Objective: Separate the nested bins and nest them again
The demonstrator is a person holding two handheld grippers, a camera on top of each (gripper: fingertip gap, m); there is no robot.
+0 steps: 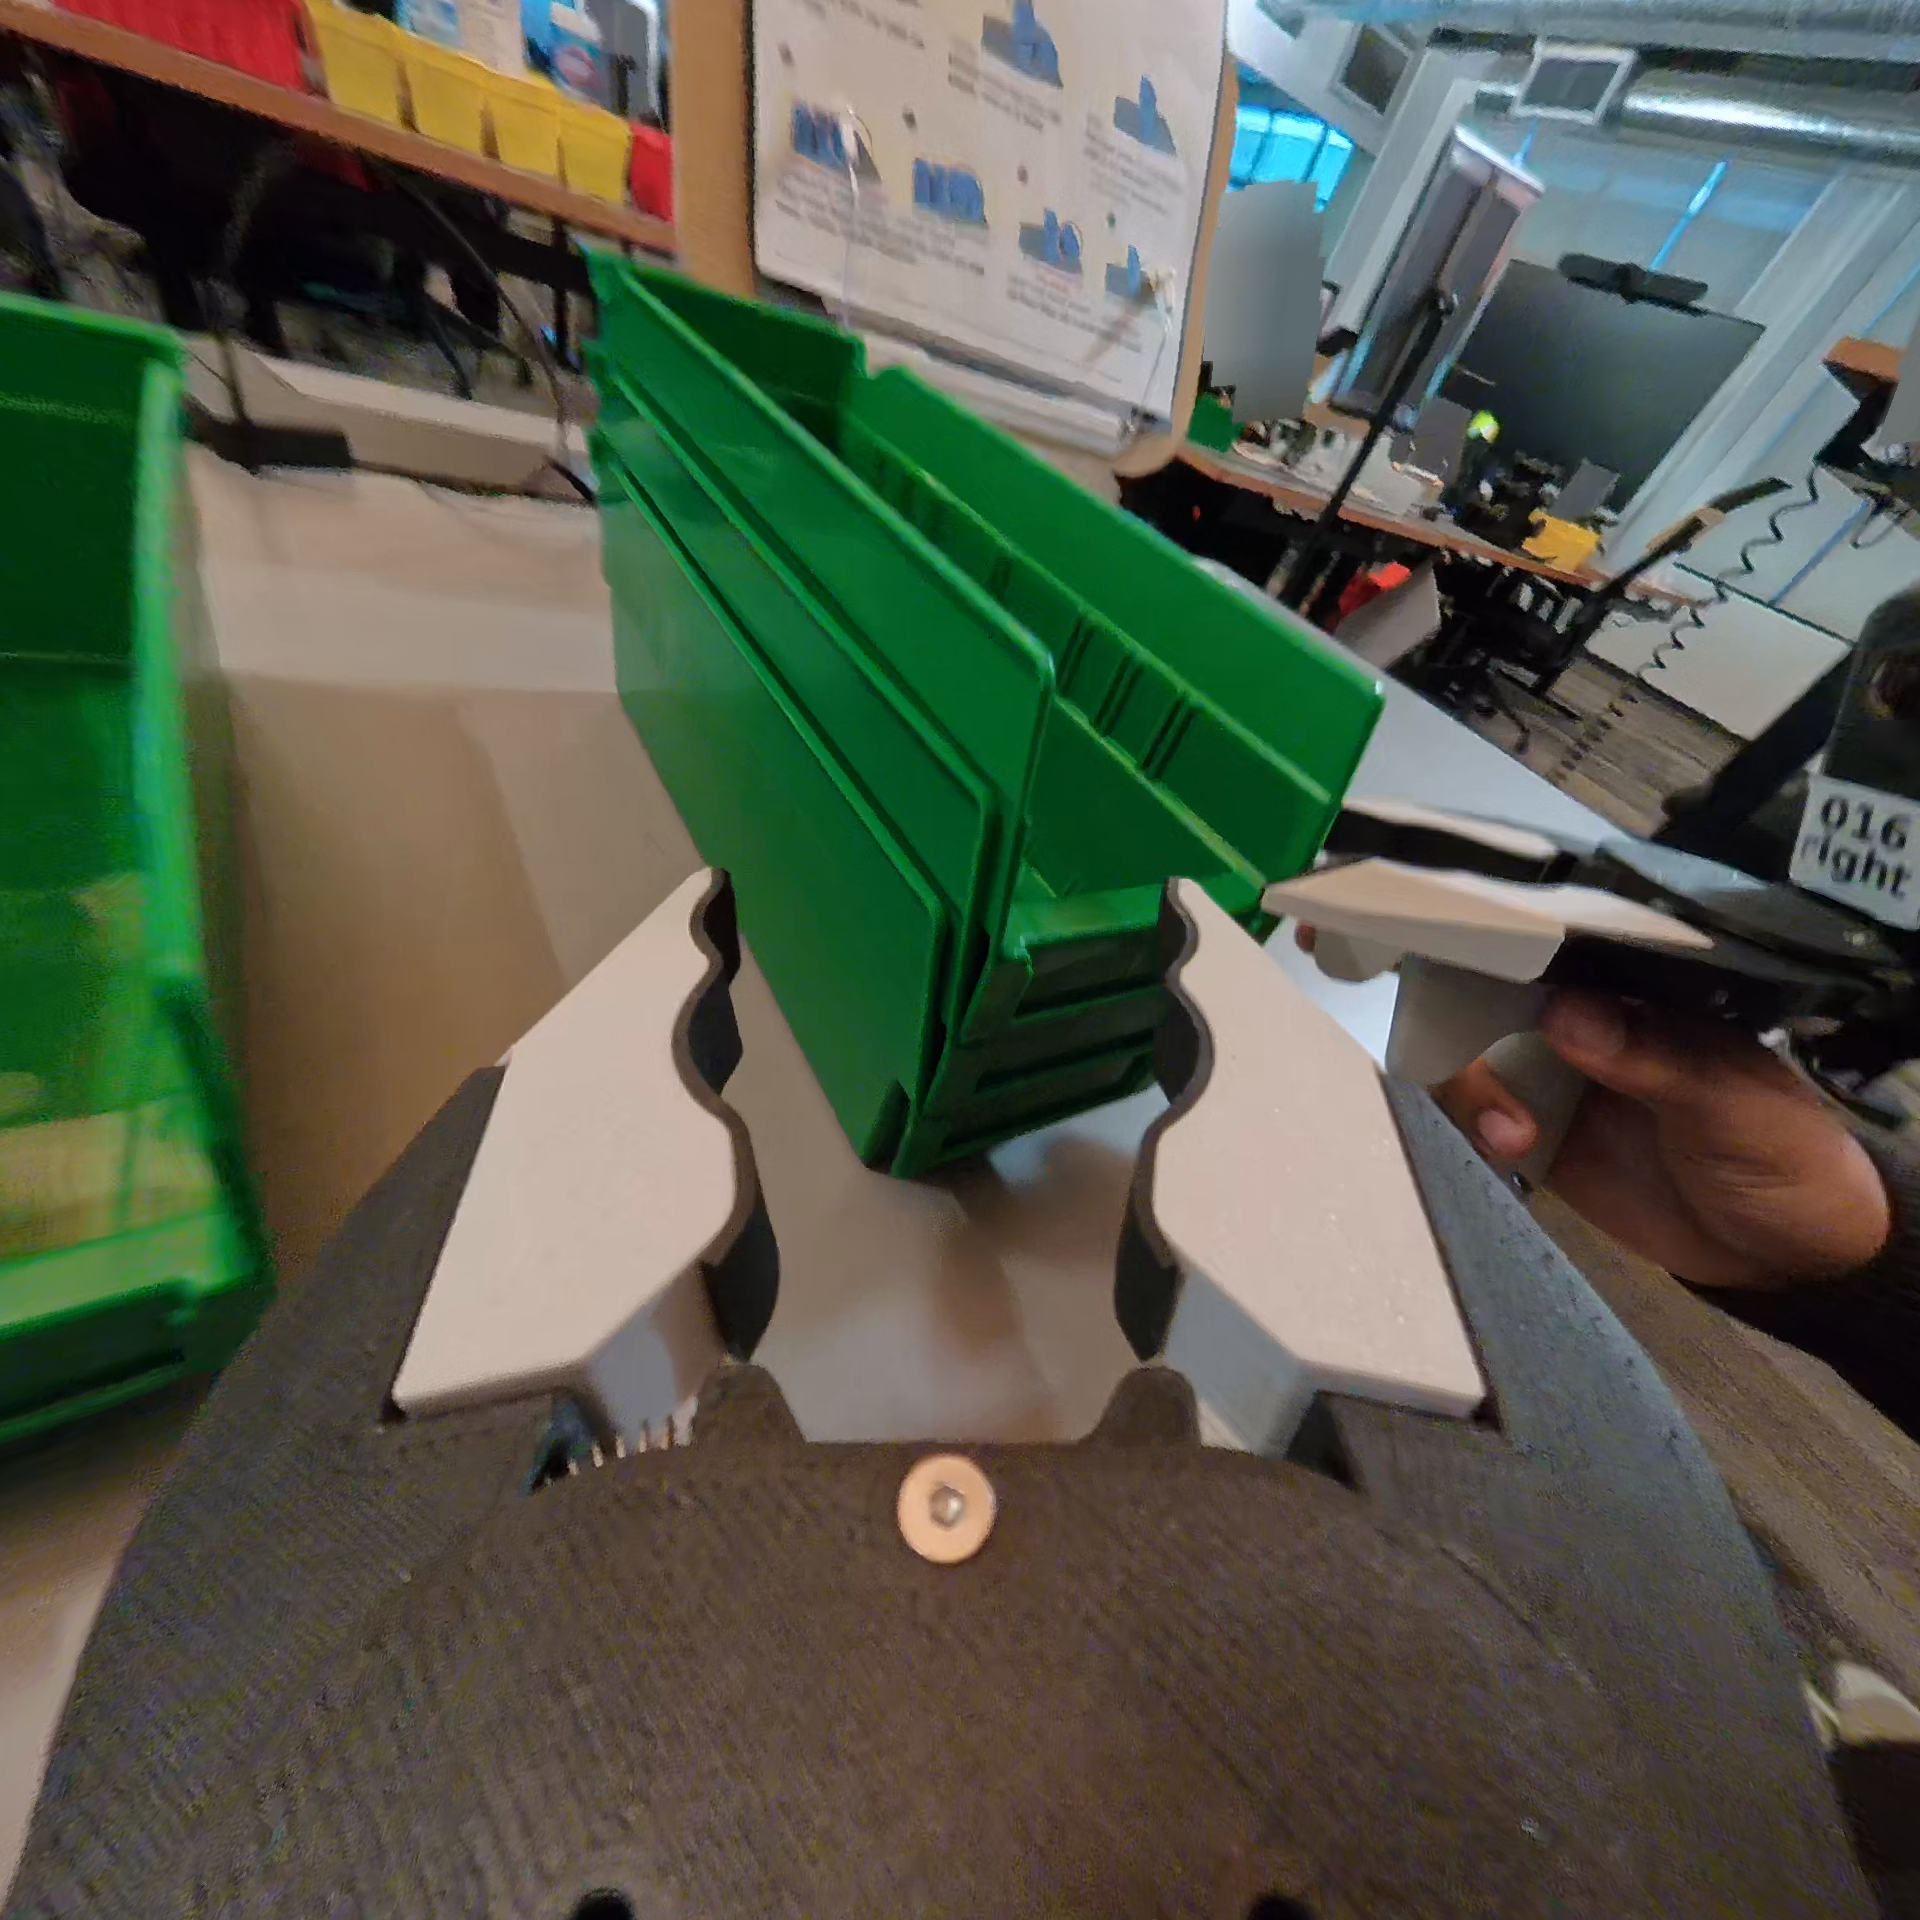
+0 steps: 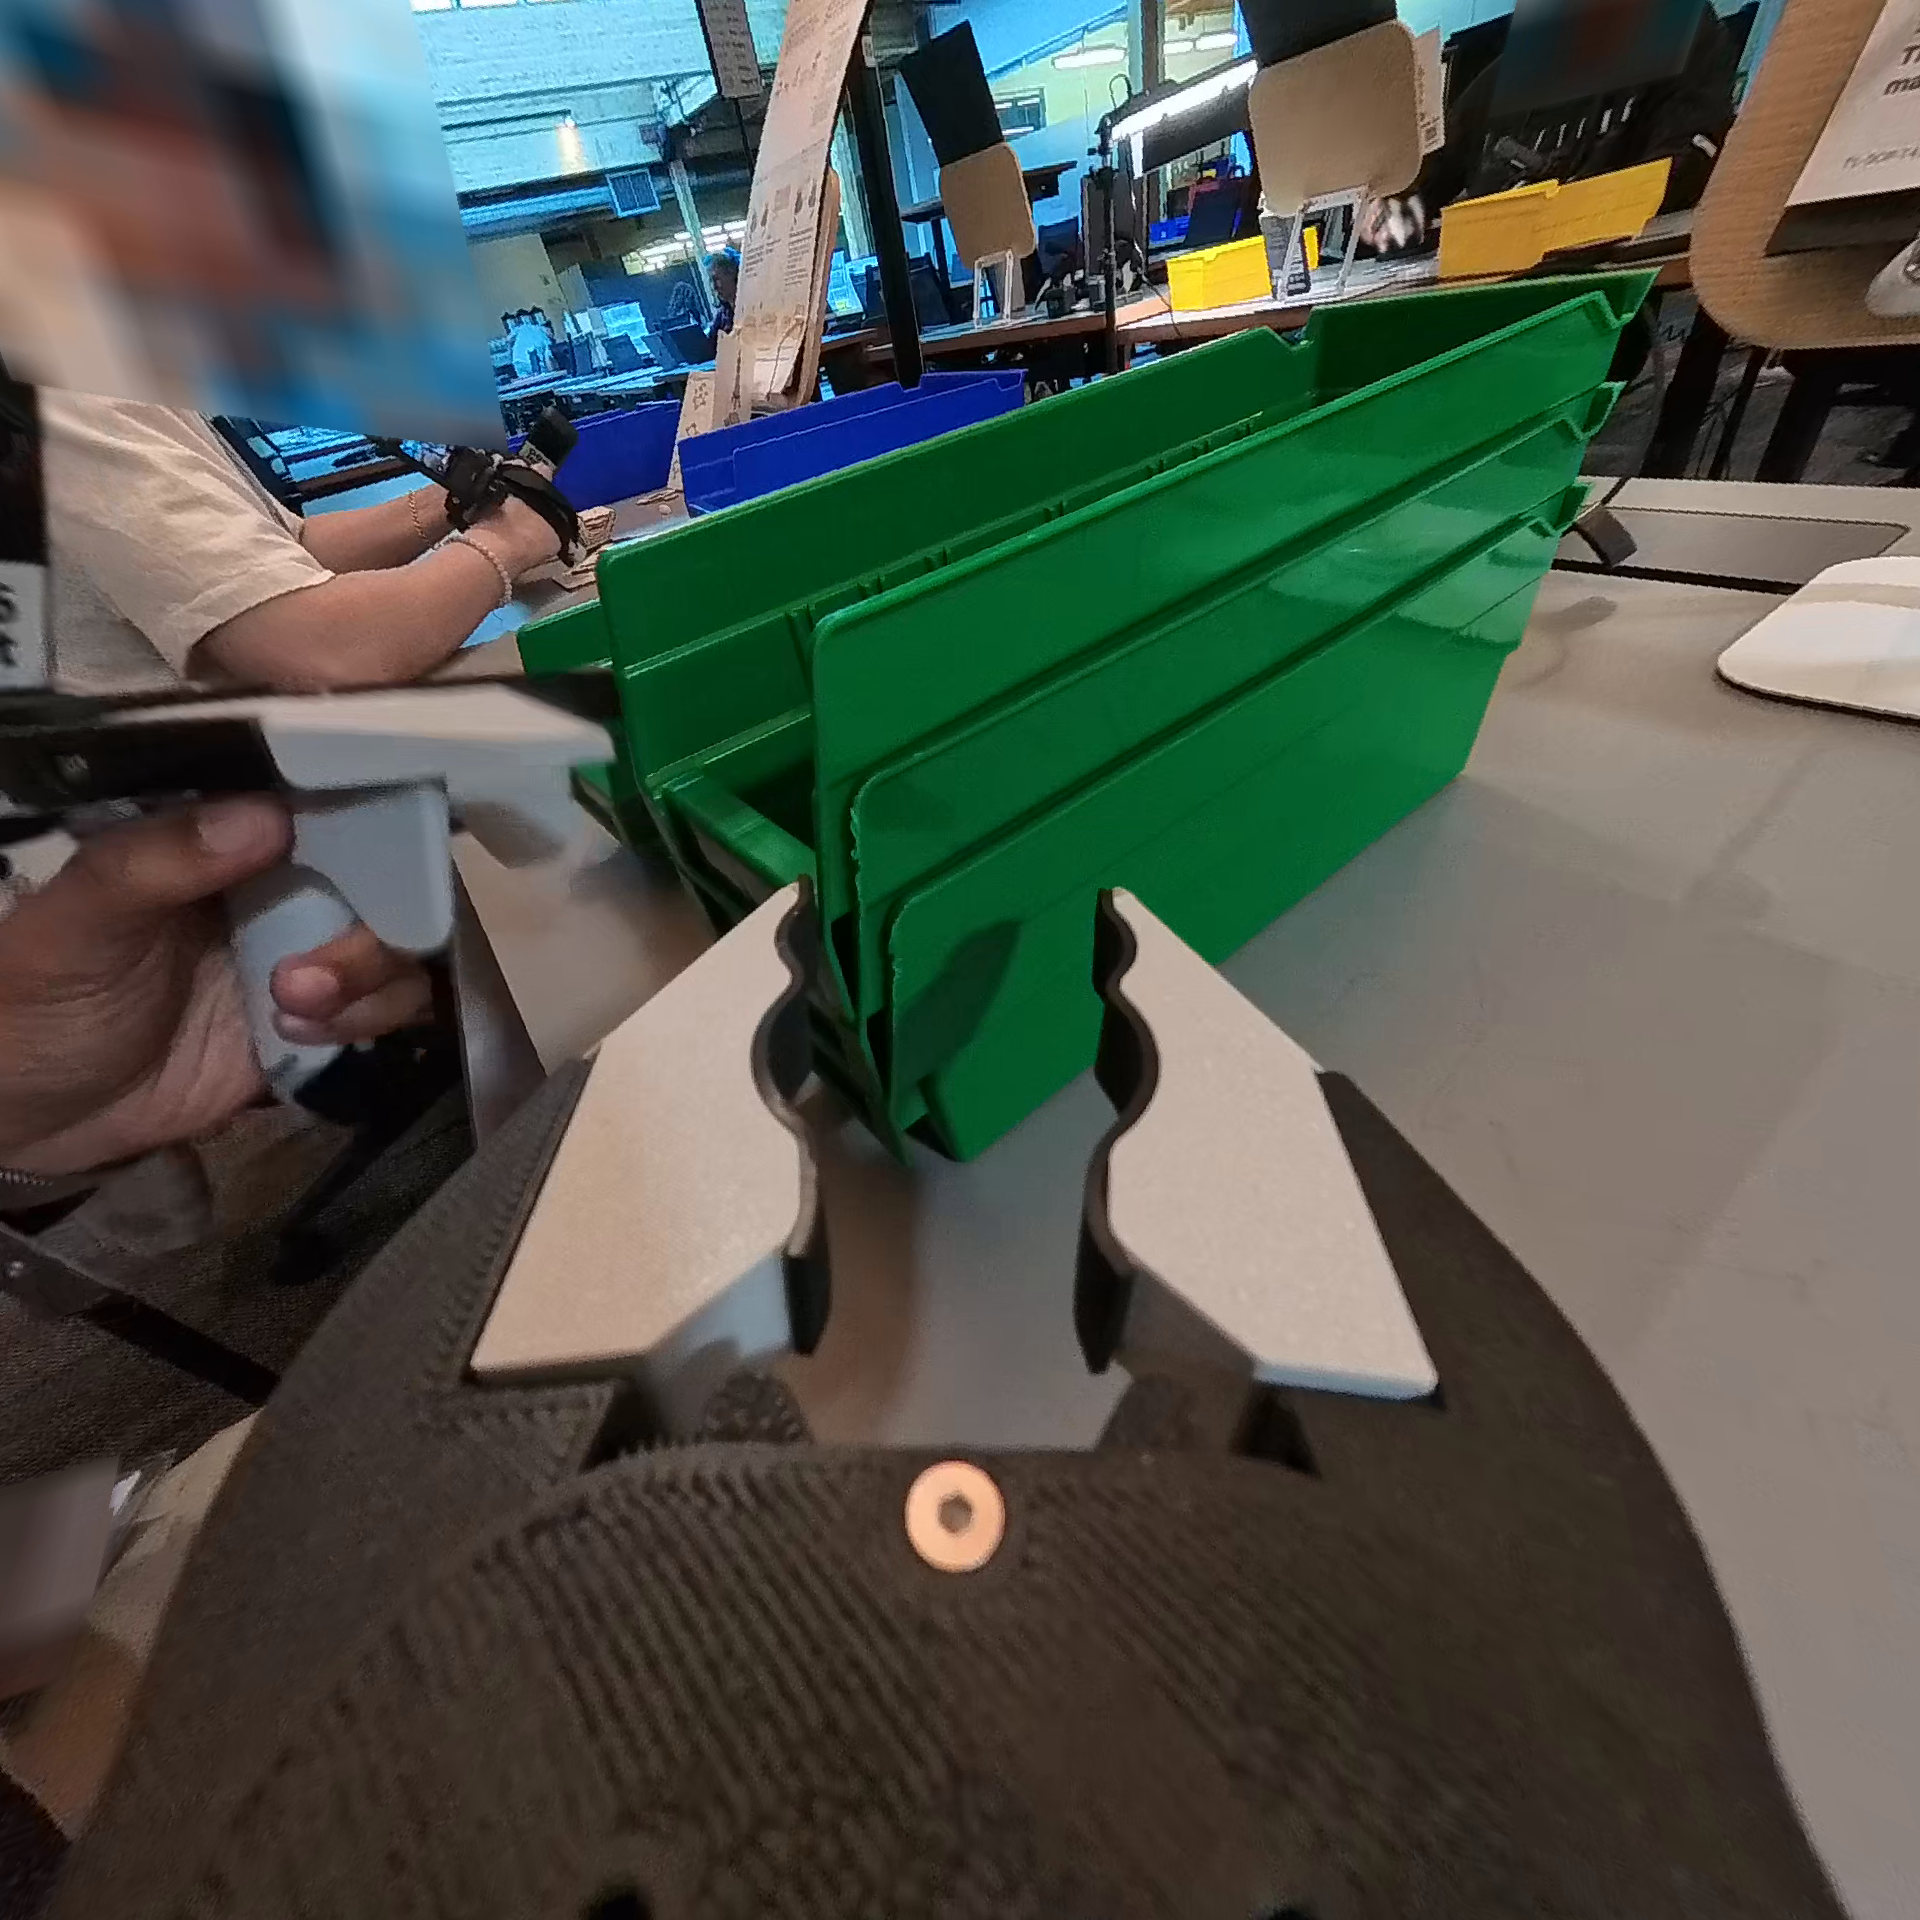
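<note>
Grippers first: your left gripper [image 1: 951, 925] has its jaws spread wide around the near end of the green bin stack [image 1: 883, 748], one grey finger [image 1: 582, 1164] out on the left side and the other on the right, and neither is pressed against the plastic. Your right gripper [image 2: 951, 914] is spread too, straddling the near right corner of the same stack [image 2: 1143, 748]; its left finger [image 2: 675, 1143] sits just beside the end walls, and you cannot tell whether it touches.

The stack rests on the pale grey table [image 2: 1558, 1039] directly ahead of both tools. It is several long, narrow bins nested one inside another, and the upper ones are tipped sideways so their long walls fan apart.

From the left wrist view, your right hand [image 1: 1662, 1153] comes in low from the right, wrapped round its handle. From the right wrist view, your left hand [image 2: 135, 987] shows the same way on the left.

Another green bin [image 1: 94, 831] lies on the table to the left of the stack. Farther back, a printed sheet [image 1: 987, 177] hangs on a board, with yellow bins [image 1: 468, 104] on a shelf to its left. Far across the room, blue bins [image 2: 831, 436] sit on another table, beside a seated person [image 2: 208, 561].
</note>
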